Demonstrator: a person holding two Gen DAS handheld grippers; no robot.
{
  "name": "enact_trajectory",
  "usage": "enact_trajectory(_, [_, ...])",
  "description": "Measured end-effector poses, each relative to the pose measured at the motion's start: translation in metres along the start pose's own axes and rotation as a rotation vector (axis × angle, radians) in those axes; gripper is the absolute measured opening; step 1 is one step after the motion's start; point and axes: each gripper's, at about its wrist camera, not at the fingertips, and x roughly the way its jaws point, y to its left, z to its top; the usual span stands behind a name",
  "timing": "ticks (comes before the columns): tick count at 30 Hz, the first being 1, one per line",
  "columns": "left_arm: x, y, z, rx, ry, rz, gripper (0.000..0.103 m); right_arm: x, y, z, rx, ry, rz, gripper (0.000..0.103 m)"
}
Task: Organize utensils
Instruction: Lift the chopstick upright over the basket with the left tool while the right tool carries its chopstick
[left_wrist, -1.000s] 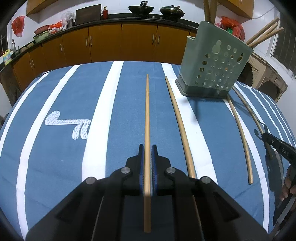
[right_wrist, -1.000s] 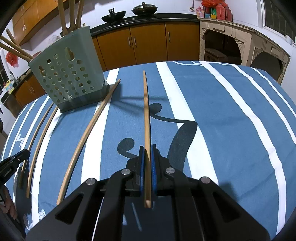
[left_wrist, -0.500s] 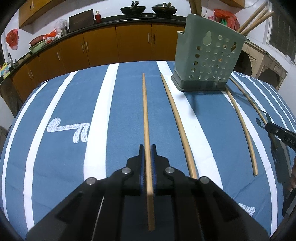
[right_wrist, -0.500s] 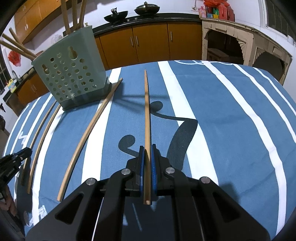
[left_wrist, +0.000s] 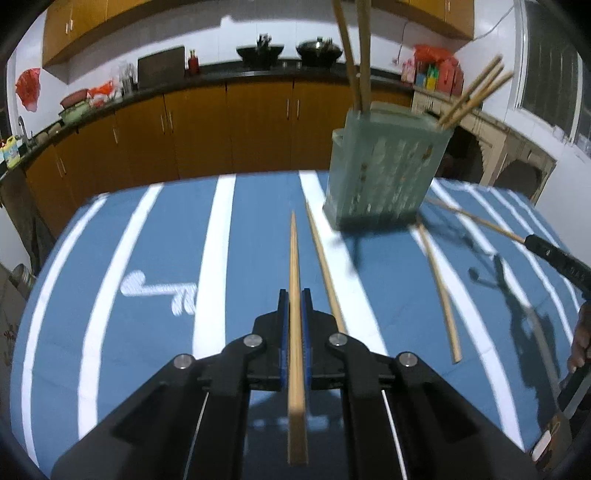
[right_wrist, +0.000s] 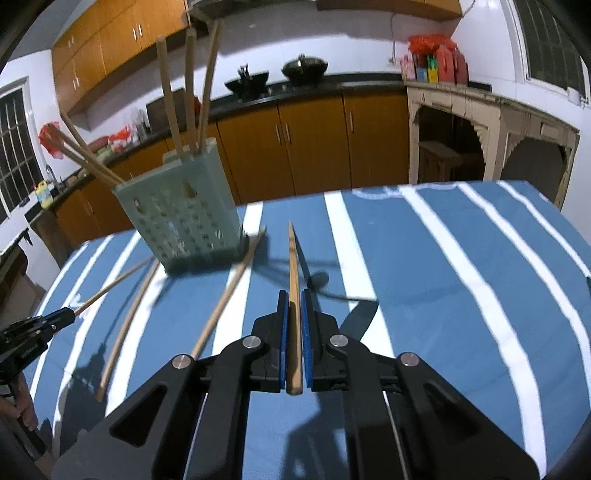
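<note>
My left gripper (left_wrist: 294, 301) is shut on a long wooden chopstick (left_wrist: 294, 273) and holds it above the blue striped tablecloth (left_wrist: 155, 236). My right gripper (right_wrist: 294, 301) is shut on another chopstick (right_wrist: 294, 269), also lifted. The pale green perforated utensil holder (left_wrist: 384, 173) stands at the far right in the left wrist view and at the far left in the right wrist view (right_wrist: 181, 218), with several chopsticks upright in it. Two loose chopsticks (left_wrist: 325, 266) (left_wrist: 439, 288) lie on the cloth beside it. The right gripper shows at the left view's edge (left_wrist: 554, 254).
Orange kitchen cabinets (left_wrist: 199, 122) with a dark counter, woks (left_wrist: 317, 50) and bottles run behind the table. The table's far edge is close behind the holder. A carved pale sideboard (right_wrist: 491, 133) stands at the right.
Both grippers have lifted with their chopsticks off the cloth and tilted up; the holder now looks farther and lower, and more of the kitchen shows.
</note>
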Motion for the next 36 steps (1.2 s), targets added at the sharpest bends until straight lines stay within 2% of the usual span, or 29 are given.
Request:
enact_trajectory(8, [-0.044, 0.003, 0.028, -0.031, -0.167, -0.023, 0.007, -0.025, -0.003, 0.018, 0.023, -0.106, 0.034, 0.007])
enact_trajectory(13, [-0.063, 0.008, 0.040, -0.079, -0.241, -0.041, 0.007, -0.034, -0.002, 0.025, 0.026, -0.145, 0.046, 0.007])
enact_trajectory(21, [-0.069, 0.013, 0.048, -0.110, -0.263, -0.055, 0.007, -0.038, -0.003, 0.029, 0.038, -0.164, 0.054, 0.007])
enact_trajectory(31, [-0.087, 0.005, 0.066, -0.054, -0.302, -0.049, 0.007, -0.065, 0.007, 0.058, 0.008, -0.257, 0.093, 0.007])
enact_trajectory(36, [-0.090, 0.003, 0.072, -0.051, -0.305, -0.056, 0.007, -0.065, 0.010, 0.061, -0.004, -0.255, 0.098, 0.007])
